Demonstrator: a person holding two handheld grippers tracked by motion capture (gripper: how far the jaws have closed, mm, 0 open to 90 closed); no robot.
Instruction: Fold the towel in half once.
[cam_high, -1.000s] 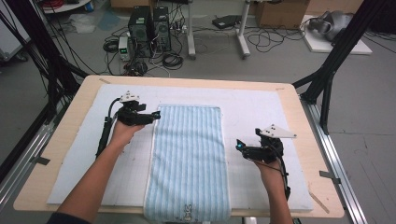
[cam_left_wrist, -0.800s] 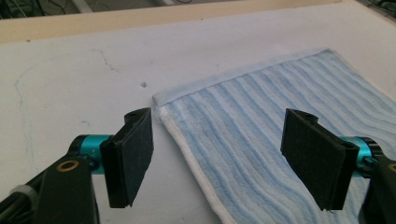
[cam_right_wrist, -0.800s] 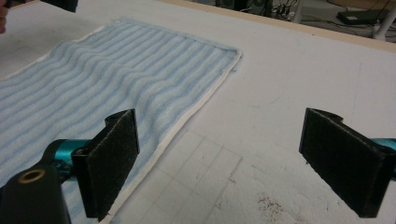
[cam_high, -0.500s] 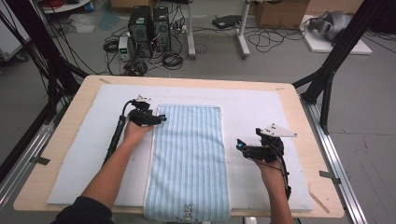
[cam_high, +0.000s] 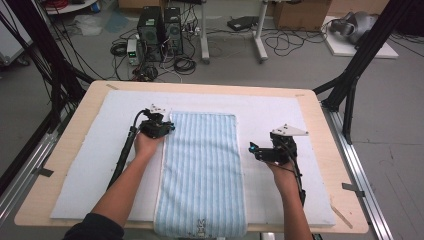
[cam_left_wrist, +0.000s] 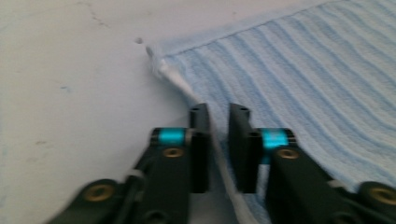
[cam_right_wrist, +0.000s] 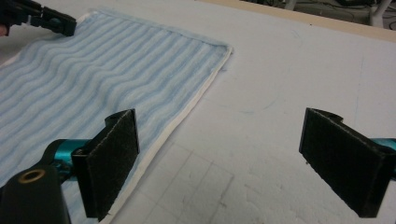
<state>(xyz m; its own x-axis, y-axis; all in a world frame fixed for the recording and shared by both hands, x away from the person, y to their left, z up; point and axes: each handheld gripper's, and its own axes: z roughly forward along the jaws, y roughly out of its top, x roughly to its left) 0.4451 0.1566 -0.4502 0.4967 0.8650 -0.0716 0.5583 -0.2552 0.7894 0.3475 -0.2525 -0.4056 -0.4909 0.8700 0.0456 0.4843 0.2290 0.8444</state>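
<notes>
Left gripper (cam_left_wrist: 218, 116): fingers (cam_left_wrist: 201, 144) drawn nearly together, just closed, with the white hem of the striped towel (cam_left_wrist: 299, 79) running up between them. Reads as a pinch on the towel's left long edge, close behind its far-left corner (cam_left_wrist: 156, 56). In the high view this gripper (cam_high: 167, 127) sits at that same corner of the towel (cam_high: 202, 170), hand and forearm trailing back toward the near side of the desk (cam_high: 65, 150).

Right gripper (cam_right_wrist: 219, 158): fingers (cam_right_wrist: 114, 158) wide apart, nothing between them but the white foam sheet (cam_right_wrist: 289, 93). Left finger overlaps the towel's right hem; the far-right corner (cam_right_wrist: 228, 46) lies ahead and well clear. From above, the right gripper (cam_high: 257, 150) hovers just beside the right long edge, roughly halfway along it.

Towel: flat, spread out, long axis running away from the person, near end reaching the front edge of the foam sheet.

Judgement: the left side looks set; the coming move turns on the right. The far-right corner is forward of the open fingers, along the hem, so the right hand would need to travel up that edge to match the left before any lift or fold. The right hand is the nearer one for that corner.
</notes>
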